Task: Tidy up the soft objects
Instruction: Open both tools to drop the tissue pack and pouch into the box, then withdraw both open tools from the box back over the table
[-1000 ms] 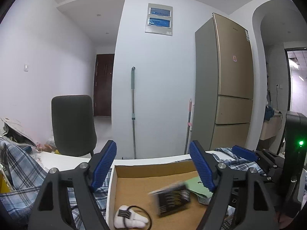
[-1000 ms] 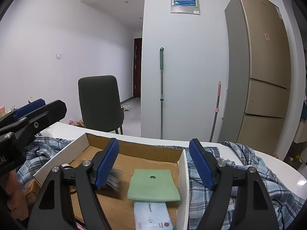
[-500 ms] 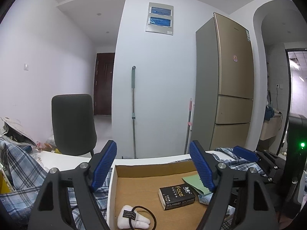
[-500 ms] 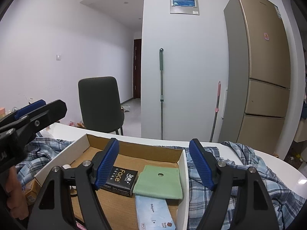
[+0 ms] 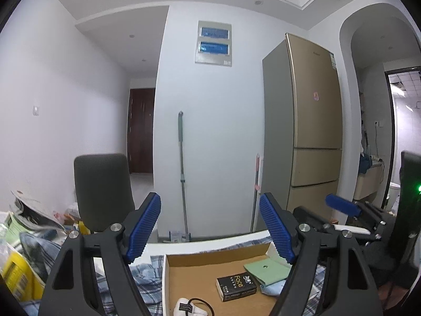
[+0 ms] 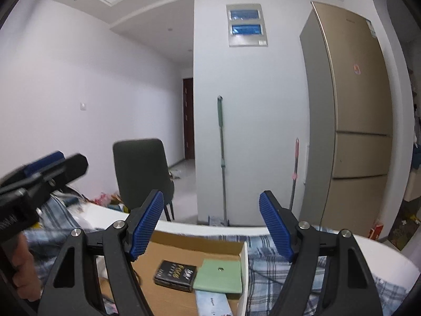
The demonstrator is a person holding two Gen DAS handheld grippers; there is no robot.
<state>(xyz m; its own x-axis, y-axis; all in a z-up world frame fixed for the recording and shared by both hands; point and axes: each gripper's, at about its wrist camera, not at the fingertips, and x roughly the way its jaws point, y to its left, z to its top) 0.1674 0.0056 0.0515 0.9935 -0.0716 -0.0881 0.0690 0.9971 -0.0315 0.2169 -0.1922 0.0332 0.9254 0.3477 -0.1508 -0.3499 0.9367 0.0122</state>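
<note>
A shallow cardboard box (image 5: 165,276) (image 6: 243,260) lies on the table below both grippers. In it lie a black packet marked "Face" (image 5: 236,287) (image 6: 175,275), a green folded cloth (image 5: 268,271) (image 6: 219,275), a pale blue tissue pack (image 6: 213,302) and a white soft piece with a black cord (image 5: 186,309). My left gripper (image 5: 210,210) hovers above the box, open and empty. My right gripper (image 6: 210,208) is also open and empty, higher than the box's near right part. Each gripper shows at the edge of the other's view.
Blue plaid cloth (image 5: 147,284) (image 6: 265,258) spreads over the white table around the box. Papers and a yellow pack (image 5: 15,273) crowd the left. Behind stand a dark chair (image 5: 102,187), a mop (image 5: 181,171) and a gold fridge (image 5: 313,137). A hand (image 6: 21,263) shows at left.
Both grippers have risen, so the box sits lower in both views. The black packet, blurred in motion a second ago, now lies still in the box.
</note>
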